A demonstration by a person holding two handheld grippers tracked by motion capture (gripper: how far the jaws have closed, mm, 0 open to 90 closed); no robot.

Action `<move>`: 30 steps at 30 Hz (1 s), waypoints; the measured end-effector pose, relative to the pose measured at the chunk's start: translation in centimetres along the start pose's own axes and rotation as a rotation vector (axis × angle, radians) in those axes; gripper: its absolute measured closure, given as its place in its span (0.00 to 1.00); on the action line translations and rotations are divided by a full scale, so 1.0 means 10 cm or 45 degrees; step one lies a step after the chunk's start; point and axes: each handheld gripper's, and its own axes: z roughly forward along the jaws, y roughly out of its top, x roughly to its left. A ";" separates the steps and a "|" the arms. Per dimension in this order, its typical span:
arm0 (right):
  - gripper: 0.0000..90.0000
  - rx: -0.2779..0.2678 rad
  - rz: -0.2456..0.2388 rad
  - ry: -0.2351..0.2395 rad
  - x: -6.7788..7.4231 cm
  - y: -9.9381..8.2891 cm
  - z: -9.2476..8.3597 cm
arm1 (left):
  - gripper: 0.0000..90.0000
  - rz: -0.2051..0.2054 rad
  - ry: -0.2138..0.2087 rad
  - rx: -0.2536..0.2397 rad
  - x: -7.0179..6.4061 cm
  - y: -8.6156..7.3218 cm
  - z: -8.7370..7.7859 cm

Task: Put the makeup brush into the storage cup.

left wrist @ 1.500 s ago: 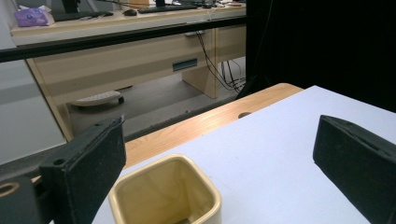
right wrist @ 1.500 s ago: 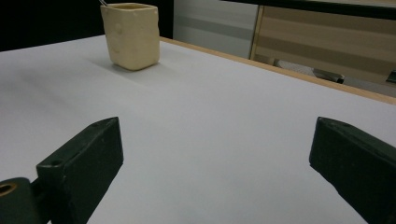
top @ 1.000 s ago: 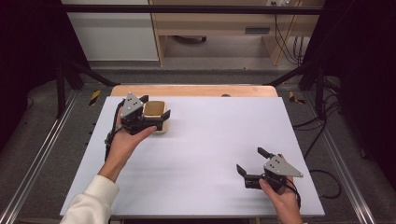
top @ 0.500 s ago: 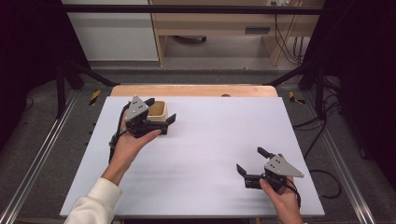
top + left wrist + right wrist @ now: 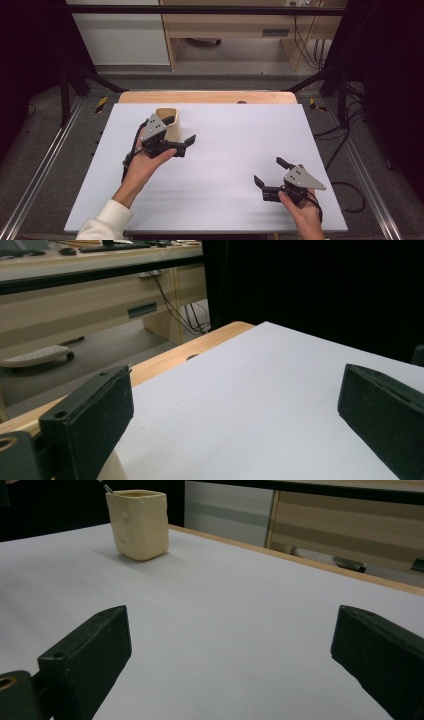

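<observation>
A cream square cup (image 5: 173, 130) stands upright at the back left of the white table; in the right gripper view the cup (image 5: 139, 524) is far off at the upper left. My left gripper (image 5: 181, 130) is open just in front and to the right of the cup, with one jaw beside it and nothing between the jaws. In its own view the left gripper (image 5: 235, 425) looks over bare table. My right gripper (image 5: 270, 171) rests open near the front right, and in its own view the right gripper (image 5: 230, 665) holds nothing.
The white table top (image 5: 235, 135) ends in a wooden strip (image 5: 207, 96) at the back. Beyond it stand a wooden desk (image 5: 235, 30) and hanging cables (image 5: 300, 35). Metal rails (image 5: 45, 165) run along both sides.
My left gripper has let go of the cup and drawn back toward the person and to the right. The cup stays upright at the back left. The right gripper has not moved.
</observation>
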 end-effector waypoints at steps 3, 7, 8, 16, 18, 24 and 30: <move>0.04 -0.001 0.004 -0.003 0.00 0.00 0.00 | 0.01 0.001 -0.022 0.001 -0.05 -0.02 -0.01; 0.04 -0.003 0.001 -0.005 -0.01 0.00 0.00 | 0.01 0.014 -0.053 0.012 -0.11 -0.06 -0.01; 0.04 -0.002 0.001 -0.005 -0.01 0.00 0.00 | 0.01 0.015 -0.060 0.012 -0.12 -0.07 -0.01; 0.04 -0.001 0.006 -0.009 -0.01 0.00 0.00 | 0.01 0.013 -0.092 0.004 -0.18 -0.11 -0.02; 0.04 0.001 0.007 -0.009 -0.01 0.00 0.00 | 0.01 0.014 -0.096 0.004 -0.19 -0.12 -0.03; 0.04 -0.003 0.007 -0.005 -0.01 0.00 -0.01 | 0.01 0.015 -0.102 0.004 -0.21 -0.16 -0.07; 0.04 -0.004 0.007 -0.005 -0.01 0.00 -0.01 | 0.01 0.012 -0.100 0.004 -0.19 -0.21 -0.13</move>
